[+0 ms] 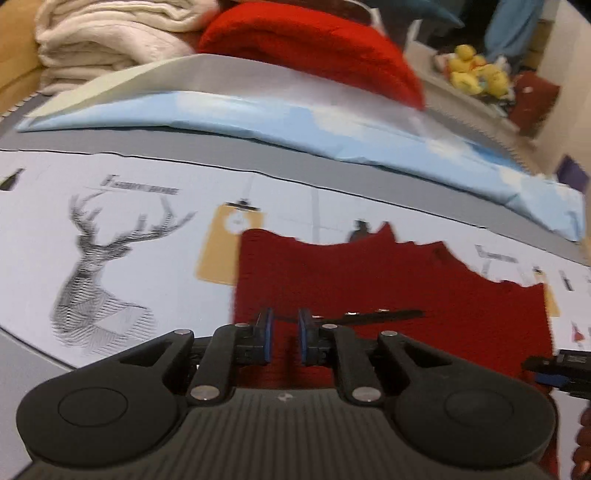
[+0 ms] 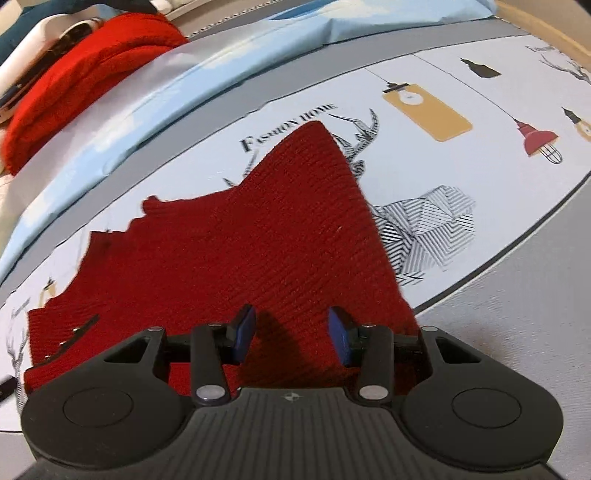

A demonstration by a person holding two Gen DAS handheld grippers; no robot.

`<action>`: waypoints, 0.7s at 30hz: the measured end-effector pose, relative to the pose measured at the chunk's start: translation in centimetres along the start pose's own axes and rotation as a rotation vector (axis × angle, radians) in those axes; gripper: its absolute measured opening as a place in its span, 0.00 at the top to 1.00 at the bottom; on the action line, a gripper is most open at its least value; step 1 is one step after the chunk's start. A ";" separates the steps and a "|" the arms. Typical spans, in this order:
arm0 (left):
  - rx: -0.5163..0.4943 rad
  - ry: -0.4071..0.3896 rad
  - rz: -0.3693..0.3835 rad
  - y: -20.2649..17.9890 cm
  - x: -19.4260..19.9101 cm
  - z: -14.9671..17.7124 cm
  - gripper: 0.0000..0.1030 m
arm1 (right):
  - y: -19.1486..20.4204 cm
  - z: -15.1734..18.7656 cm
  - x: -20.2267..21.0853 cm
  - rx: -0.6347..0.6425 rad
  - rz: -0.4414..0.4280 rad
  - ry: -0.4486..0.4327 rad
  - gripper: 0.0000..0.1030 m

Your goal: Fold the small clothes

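A dark red knitted garment (image 2: 229,258) lies spread on a pale printed mat (image 2: 461,155) that covers a grey surface (image 2: 517,332), with both handheld grippers poised over its near edge. In the left wrist view, the left gripper (image 1: 283,338) hangs above the knit with its blue pads (image 1: 266,336) drawn close together, only a narrow slot between them; red fabric shows through the slot, but the blur leaves it unclear whether any fold is pinched there. In the right wrist view, the right gripper (image 2: 291,338) points steeply down at the same garment, its jaws standing moderately apart and its blue pads (image 2: 245,334) clear of the cloth, holding nothing. The garment's far corner rises to a point over a line-drawn stag (image 2: 424,225) printed on the mat, near an ochre lamp motif (image 2: 428,112) and a red lamp motif (image 2: 535,138). A dark strip with small metal studs (image 2: 75,334) runs along the garment's edge at lower left in the right wrist view. Beyond the mat lies a folded pale blue sheet (image 1: 258,114), with a bright red blanket (image 1: 314,48) and a cream blanket (image 1: 110,33) piled behind it. Yellow soft toys (image 1: 476,70) sit in the background at right.
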State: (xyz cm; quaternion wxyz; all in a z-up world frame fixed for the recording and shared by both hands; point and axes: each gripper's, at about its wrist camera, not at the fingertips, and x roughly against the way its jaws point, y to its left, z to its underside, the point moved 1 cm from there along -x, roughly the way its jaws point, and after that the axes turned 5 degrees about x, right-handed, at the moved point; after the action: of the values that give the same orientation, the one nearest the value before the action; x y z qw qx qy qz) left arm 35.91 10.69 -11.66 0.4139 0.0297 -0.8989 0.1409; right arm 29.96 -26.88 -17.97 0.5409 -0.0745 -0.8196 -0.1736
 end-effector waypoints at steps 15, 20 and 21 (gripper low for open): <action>0.032 0.145 -0.013 0.6 -0.3 -0.8 0.84 | 0.0 -0.9 1.7 -0.028 -0.001 0.000 0.56; -0.015 0.038 0.010 -0.1 4.8 -2.1 0.80 | 0.0 -2.3 6.2 -0.009 -0.016 -0.098 0.56; -0.025 0.019 0.009 -0.2 5.5 -2.2 0.79 | -0.1 -2.6 7.2 0.000 -0.018 -0.118 0.56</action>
State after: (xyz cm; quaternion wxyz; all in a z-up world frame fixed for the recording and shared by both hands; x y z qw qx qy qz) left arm 33.96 11.50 -6.06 0.4222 0.0193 -0.8966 0.1319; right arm 29.31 -28.39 -10.51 0.4902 -0.0771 -0.8507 -0.1736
